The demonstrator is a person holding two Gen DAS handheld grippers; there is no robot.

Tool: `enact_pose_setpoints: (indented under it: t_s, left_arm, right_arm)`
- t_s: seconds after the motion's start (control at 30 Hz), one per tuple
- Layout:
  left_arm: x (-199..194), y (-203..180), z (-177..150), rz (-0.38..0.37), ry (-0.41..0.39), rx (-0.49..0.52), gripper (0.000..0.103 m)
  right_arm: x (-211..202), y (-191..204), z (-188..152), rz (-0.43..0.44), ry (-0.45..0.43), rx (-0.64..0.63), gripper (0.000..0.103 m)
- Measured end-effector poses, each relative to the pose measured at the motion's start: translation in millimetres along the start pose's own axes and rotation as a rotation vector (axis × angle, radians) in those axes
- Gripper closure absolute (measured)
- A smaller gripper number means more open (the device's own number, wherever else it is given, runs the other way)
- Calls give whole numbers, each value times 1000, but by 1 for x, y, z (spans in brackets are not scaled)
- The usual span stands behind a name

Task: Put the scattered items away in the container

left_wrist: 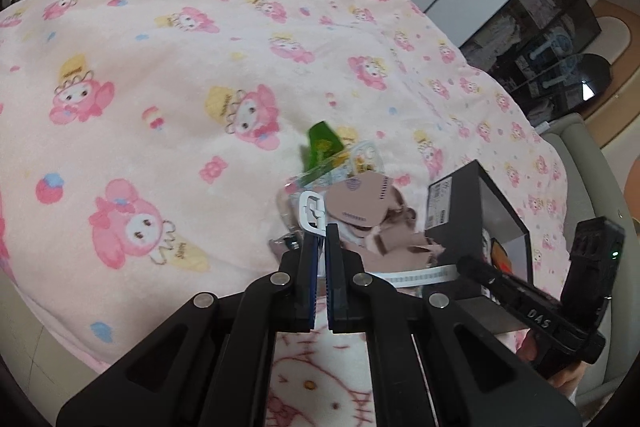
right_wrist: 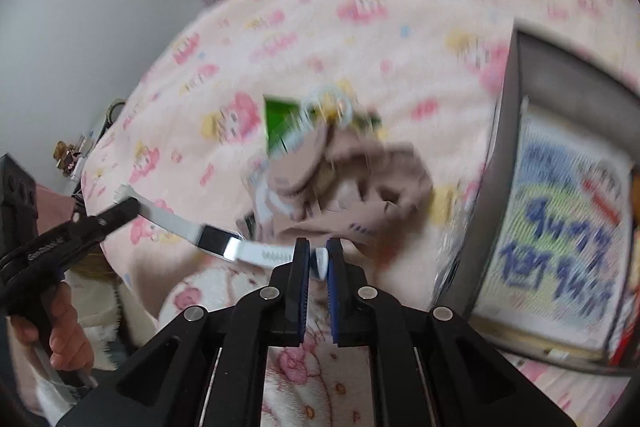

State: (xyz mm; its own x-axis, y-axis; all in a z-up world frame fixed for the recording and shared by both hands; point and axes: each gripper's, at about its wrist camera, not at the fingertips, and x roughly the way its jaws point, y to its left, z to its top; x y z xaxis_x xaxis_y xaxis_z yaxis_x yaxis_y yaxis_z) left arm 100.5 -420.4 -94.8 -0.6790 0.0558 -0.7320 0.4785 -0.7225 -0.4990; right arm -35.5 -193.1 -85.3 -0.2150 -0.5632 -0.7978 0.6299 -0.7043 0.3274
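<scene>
A white smartwatch (right_wrist: 218,241) with a black screen hangs stretched between my two grippers. My left gripper (left_wrist: 320,233) is shut on the buckle end of its white strap (left_wrist: 314,213). My right gripper (right_wrist: 319,251) is shut on the other strap end (right_wrist: 320,261). Behind the watch, several scattered items lie in a heap on the pink blanket: brown socks (left_wrist: 362,205), a green packet (left_wrist: 322,147) and a clear ring-shaped piece (left_wrist: 366,157). The dark open box (left_wrist: 472,215) stands to the right of the heap; it also shows in the right wrist view (right_wrist: 568,99), with a printed packet inside.
The pink cartoon-print blanket (left_wrist: 168,75) covers the bed. A white Hello Kitty cloth (left_wrist: 316,379) lies under the grippers. A pale sofa edge (left_wrist: 592,163) and dark glass cabinet (left_wrist: 548,39) stand at the right. The right wrist view is motion-blurred.
</scene>
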Motion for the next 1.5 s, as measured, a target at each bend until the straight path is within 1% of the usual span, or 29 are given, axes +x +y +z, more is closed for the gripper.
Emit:
enact_pose_setpoints:
  t_s: [0.07,0.13,0.17,0.2,0.27,0.33,0.4,0.47,0.53,0.6,0.63,0.67,0.7,0.73,0.77,0.83,0.9,1.0,1.07,1.1,1.13,1.17,1.2,1.23,1.27,1.37,1.5]
  left_arm:
    - [-5,-8,4,-18,-17,18,102]
    - [-8,-14,8,-53,-28,24,102]
    - [-9,-17,10,-60,-33,28,102]
    - [-10,-20,11,-59,-36,39,102]
    - [-9,-25,11,-46,-36,46,102]
    - [-12,-26,9,-48,-40,44,102]
    - [-17,-23,9,-38,-52,39,102]
    - [-19,-17,8,-19,-57,28,102]
    - [-16,-9,6,4,-47,14,102]
    - [-11,-2,2,14,-33,3,102]
    - [-8,1,0,14,-26,-3,102]
    - [-6,2,-3,13,-22,-5,102]
    - [-4,3,-4,11,-18,-7,102]
    - [-3,4,-5,9,-16,-8,102]
    - [-1,5,-5,7,-12,-9,102]
    - [2,5,-3,5,-7,-6,102]
    - [3,7,-2,1,-5,-4,102]
    - [5,12,-1,-4,-1,-9,102]
    - [7,15,0,-8,4,-15,102]
    - [9,16,0,-10,7,-19,102]
    - [11,17,0,-11,9,-23,102]
    - [12,18,0,-11,12,-25,102]
    - [14,18,0,-9,14,-27,102]
    - [14,19,0,-8,15,-26,102]
    - [14,19,-1,-11,17,-23,102]
    - [13,17,-1,-21,17,-20,102]
    - [6,10,0,-39,6,-11,102]
  right_arm:
    - [-18,5,5,5,-51,-20,99]
    - [-29,7,10,-21,-82,-33,99]
    - [-34,6,12,-8,-93,-29,99]
    - [-36,3,13,14,-93,-19,99]
    - [-34,-2,13,12,-80,-2,99]
    - [-25,-4,7,-2,-41,3,99]
    - [-13,-7,-1,30,18,22,99]
    - [1,-9,-9,41,75,33,99]
    - [15,-12,-14,21,120,54,97]
    - [30,-18,-20,25,175,91,96]
    - [36,-21,-23,31,198,110,93]
    - [43,-24,-27,26,227,131,86]
    - [48,-27,-30,19,241,143,81]
    - [51,-29,-32,12,248,154,71]
    - [54,-32,-33,6,249,176,63]
    - [58,-40,-34,1,239,224,59]
    - [62,-48,-34,-2,229,274,59]
    - [60,-59,-34,49,180,359,59]
    - [57,-58,-32,76,155,357,60]
    - [59,-55,-31,85,161,342,61]
    - [61,-52,-31,94,170,325,66]
    - [64,-49,-32,92,180,309,73]
    - [66,-46,-33,85,179,297,78]
    - [66,-45,-33,79,174,289,85]
    - [64,-43,-33,72,158,282,89]
    - [52,-39,-28,57,104,252,97]
    - [36,-31,-18,59,48,214,101]
